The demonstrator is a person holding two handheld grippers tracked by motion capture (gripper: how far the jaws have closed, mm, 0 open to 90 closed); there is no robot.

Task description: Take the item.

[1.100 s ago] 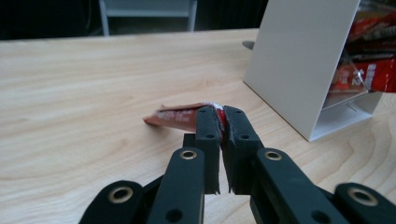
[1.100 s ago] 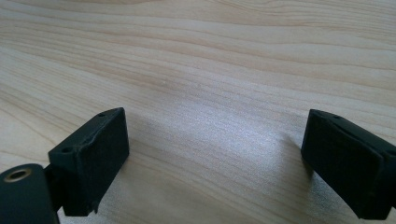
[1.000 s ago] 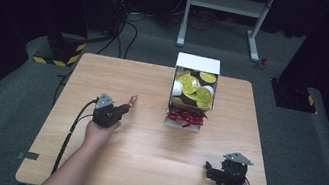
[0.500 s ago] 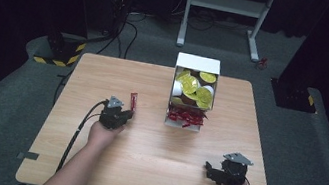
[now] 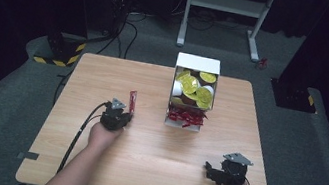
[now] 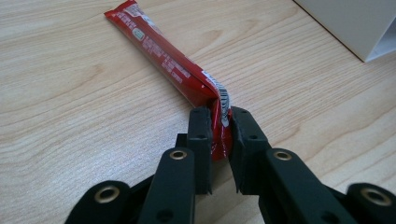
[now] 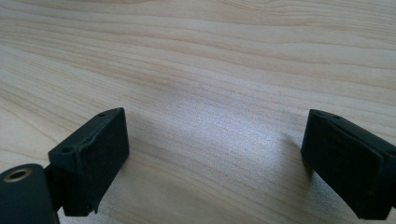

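Observation:
A long red snack packet (image 6: 168, 60) lies stretched across the wooden table (image 5: 139, 169), and my left gripper (image 6: 219, 121) is shut on its near end. From above, the red packet (image 5: 132, 101) points away from the left gripper (image 5: 121, 113), left of the box. A white box (image 5: 192, 94) at the table's back middle holds several yellow-lidded cups and, at its open front, several red packets (image 5: 186, 117). My right gripper (image 7: 215, 158) stands open just over bare wood, nothing between its jaws; in the high view the right gripper (image 5: 212, 174) sits near the front right corner.
A corner of the white box (image 6: 355, 28) shows at the upper right of the left gripper view. A black cable (image 5: 77, 133) trails from the left gripper off the front left edge. Dark floor, a white stand (image 5: 228, 4) and equipment lie behind the table.
My left gripper has drawn back toward the person and turned, bringing the red packet with it so that it now points away up the table. The right gripper has stayed put.

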